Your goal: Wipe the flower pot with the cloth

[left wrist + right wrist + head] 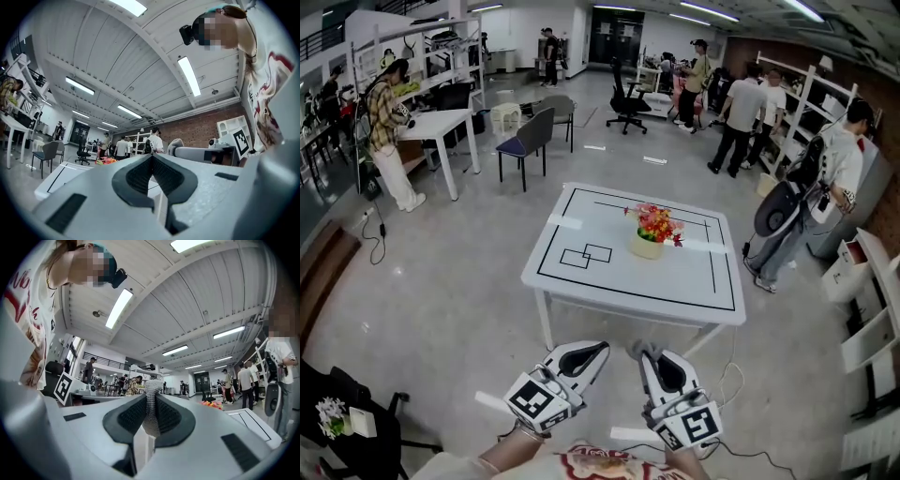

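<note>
The table (581,281) stands alone on open floor, well clear of the chairs and shelves around it, so it can be approached from any side; black tape lines (572,258) on its top mark out a work area. The flower pot (646,247) sits upright near the middle of that area, inside the outer rectangle, with its red and yellow flowers (656,223) above the rim; this central position keeps it away from every edge, which probably guards against knocking it off during wiping. Both grippers are held low and close to the body, side by side, well short of the near table edge; the wiping contact is therefore judged not yet begun. The left gripper (596,349) has its jaws together with nothing between them; it is probably kept free to steady the pot. The right gripper (647,354) is clamped on the cloth (151,405), a grey knitted piece pinched between the pads with a short end standing past the tips; that exposed end is the part available to meet the pot.
</note>
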Tool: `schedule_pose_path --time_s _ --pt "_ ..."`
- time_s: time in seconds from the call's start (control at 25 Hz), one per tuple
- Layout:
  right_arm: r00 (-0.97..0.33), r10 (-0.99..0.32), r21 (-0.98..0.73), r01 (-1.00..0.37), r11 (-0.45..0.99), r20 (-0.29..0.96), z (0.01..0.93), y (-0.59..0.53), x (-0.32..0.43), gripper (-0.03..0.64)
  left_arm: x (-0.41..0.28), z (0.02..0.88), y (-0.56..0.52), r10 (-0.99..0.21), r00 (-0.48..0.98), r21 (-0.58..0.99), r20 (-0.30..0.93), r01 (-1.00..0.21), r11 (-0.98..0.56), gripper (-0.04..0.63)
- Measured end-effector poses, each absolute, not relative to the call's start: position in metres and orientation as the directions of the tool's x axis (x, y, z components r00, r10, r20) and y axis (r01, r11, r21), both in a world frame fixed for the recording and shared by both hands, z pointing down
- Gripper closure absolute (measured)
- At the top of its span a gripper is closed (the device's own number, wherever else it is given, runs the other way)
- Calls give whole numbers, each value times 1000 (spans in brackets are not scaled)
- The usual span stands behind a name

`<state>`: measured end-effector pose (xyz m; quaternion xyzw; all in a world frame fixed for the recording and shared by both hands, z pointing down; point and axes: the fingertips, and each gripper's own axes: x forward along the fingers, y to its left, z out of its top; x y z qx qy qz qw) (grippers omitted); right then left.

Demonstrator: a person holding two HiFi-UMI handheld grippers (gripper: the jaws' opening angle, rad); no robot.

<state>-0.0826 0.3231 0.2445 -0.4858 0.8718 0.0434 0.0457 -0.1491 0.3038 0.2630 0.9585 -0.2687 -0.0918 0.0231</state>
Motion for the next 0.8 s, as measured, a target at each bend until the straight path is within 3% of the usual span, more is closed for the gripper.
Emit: schedule_pose_path --time_s 0.8 --pt "-510 -848 48 -860 508 -142 237 350 -73 577 -133 253 329 -491 852 70 -178 -487 -871 592"
